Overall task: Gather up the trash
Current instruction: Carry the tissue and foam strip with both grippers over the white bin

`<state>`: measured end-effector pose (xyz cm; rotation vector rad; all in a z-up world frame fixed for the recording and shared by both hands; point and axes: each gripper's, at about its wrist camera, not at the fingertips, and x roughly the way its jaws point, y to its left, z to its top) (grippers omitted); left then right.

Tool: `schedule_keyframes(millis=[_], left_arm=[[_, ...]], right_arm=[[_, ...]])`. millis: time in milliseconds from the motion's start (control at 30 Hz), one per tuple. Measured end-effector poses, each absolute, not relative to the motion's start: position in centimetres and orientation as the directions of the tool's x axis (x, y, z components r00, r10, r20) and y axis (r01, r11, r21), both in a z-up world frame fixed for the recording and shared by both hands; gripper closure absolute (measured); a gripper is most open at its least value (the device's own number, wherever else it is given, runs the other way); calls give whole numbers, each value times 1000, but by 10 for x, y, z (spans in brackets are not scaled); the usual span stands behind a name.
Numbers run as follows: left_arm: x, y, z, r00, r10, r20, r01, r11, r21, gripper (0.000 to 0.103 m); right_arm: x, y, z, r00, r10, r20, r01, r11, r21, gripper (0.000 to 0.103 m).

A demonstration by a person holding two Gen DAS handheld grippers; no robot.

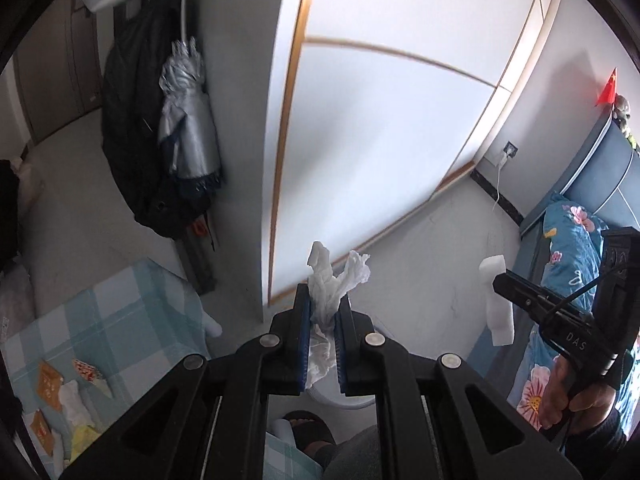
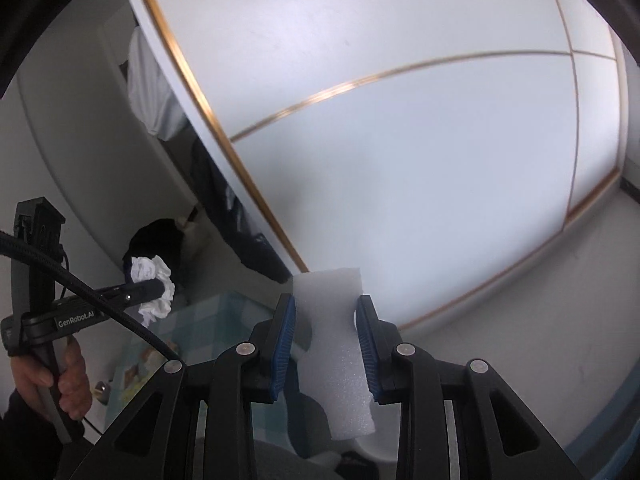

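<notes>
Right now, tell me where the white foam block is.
The white foam block is clamped between the right gripper's blue pads, centre of the right wrist view; in the left wrist view it shows at right, beside the floral bedding.

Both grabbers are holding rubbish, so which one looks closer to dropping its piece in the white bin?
Probably the left gripper. Its crumpled tissue hangs right over the white bin. The right gripper, clamping the foam piece, has the bin only at its view's lower edge.

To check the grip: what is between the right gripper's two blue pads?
A white foam block, pinched between the right gripper pads, in the right wrist view.
</notes>
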<state>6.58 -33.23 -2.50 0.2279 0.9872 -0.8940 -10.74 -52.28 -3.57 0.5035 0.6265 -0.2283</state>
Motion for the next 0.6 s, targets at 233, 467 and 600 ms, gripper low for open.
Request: schedule_keyframes(millis=[233,467,600], left_arm=[[75,-384,-98,26,-471,-881,737,605,-302,96],[67,-432,-170,-131,-342,-931,773,553,-312,96],[62,-450,-195,-180,-281,-943,772,553,-313,96]], right_arm=[[-108,-548,-137,703,34,-710,442,762,474,73],[-104,-562,-212,640,100,-762,516,679,522,73],[-101,-570,-244,608,129,-783,553,640,534,73]])
